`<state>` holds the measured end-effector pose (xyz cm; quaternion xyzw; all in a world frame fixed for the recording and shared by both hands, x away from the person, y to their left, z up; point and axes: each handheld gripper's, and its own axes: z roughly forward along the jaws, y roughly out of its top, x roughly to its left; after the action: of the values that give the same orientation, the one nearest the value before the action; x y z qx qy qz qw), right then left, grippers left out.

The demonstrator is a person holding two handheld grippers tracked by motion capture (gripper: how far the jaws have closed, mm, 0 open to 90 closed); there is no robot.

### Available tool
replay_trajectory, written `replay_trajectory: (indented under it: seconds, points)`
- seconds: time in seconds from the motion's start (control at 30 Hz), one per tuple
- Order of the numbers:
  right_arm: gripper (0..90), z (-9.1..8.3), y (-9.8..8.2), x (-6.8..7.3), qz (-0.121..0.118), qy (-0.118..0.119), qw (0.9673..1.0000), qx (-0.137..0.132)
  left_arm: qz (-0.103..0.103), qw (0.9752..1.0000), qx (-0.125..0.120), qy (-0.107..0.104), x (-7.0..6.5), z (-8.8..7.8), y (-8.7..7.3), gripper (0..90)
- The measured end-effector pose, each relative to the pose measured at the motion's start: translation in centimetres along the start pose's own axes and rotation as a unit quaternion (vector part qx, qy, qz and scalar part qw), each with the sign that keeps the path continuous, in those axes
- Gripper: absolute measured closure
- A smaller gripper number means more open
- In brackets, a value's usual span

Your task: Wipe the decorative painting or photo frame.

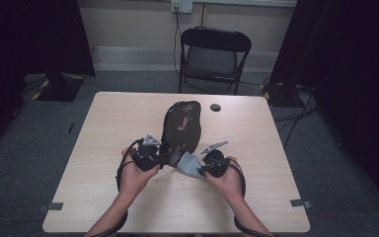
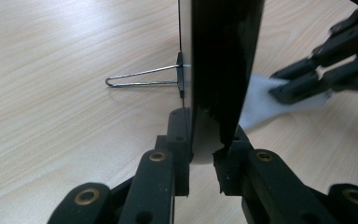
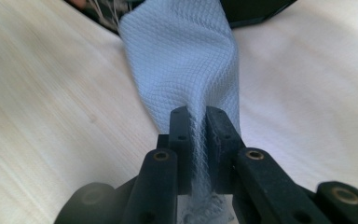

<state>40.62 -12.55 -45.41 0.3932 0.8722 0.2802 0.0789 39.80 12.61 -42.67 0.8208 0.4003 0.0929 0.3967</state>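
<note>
Black and glossy, the plaque (image 1: pixel 181 129) is an oval plate with a pale bird-and-branch design that stands propped on edge near the middle of the table (image 1: pixel 103 148), tilted back so its face looks up toward the person. The left gripper (image 1: pixel 161 157) is clamped on its near lower edge, jaws closed on the thin plate from both sides, which seems meant to steady it while the face is worked. From the left gripper view a wire stand (image 2: pixel 142 78) sticks out behind the plate and rests on the wood, sharing the load. The right gripper (image 1: pixel 201 170) pinches a pale grey cloth (image 1: pixel 189 164) tight between shut jaws, the free end spread against the plaque's lower face, probably to wipe it. Farther back lies a small dark disc (image 1: pixel 215 107), and beyond the table stands a folding chair (image 1: pixel 214 57).
</note>
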Motion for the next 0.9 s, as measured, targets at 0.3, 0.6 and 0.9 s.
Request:
replay_trajectory:
  seconds: [0.3,0.6,0.9]
  points:
    - [82.4,-7.4,3.8,-0.9,-0.008,-0.026,0.9972,-0.070,-0.001,1.0000,0.002,0.003,-0.1,-0.1,0.0,77.9]
    - [82.4,-13.4,9.1,0.2,-0.034,-0.041,0.9891,-0.137,-0.002,1.0000,0.003,0.000,0.0,-0.1,0.0,78.2]
    - [82.3,-11.9,10.0,1.7,-0.052,-0.039,0.9907,-0.120,-0.004,1.0000,0.000,0.001,0.0,-0.1,0.0,78.3]
